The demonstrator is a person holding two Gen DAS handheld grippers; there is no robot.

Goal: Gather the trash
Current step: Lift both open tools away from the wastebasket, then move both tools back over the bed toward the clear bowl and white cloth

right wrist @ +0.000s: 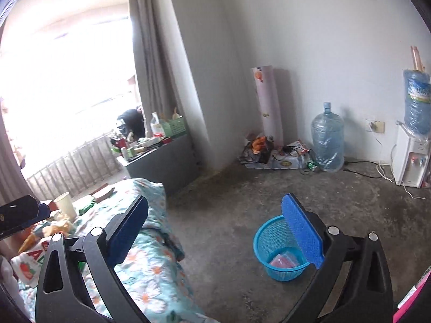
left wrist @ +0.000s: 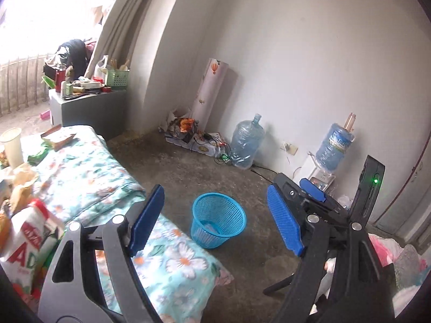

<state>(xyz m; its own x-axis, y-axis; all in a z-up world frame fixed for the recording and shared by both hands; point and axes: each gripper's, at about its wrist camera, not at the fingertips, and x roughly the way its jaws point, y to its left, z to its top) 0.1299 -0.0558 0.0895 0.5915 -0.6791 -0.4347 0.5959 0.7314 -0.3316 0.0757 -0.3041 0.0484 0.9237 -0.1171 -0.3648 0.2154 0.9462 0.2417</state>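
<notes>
Bare concrete floor (right wrist: 242, 215) is seen beside the bed's edge — on it the blue basket (right wrist: 280, 253), pink trash inside, ahead of both empty, wide-open grippers, nearer the right gripper (right wrist: 215, 231) than the left gripper (left wrist: 215, 215)

A bed (left wrist: 107, 167) with a flowered quilt carries a cup (left wrist: 12, 148), a flat box (left wrist: 58, 136) and bags. On the concrete floor (right wrist: 242, 202) stands a blue basket (right wrist: 280, 255).
</notes>
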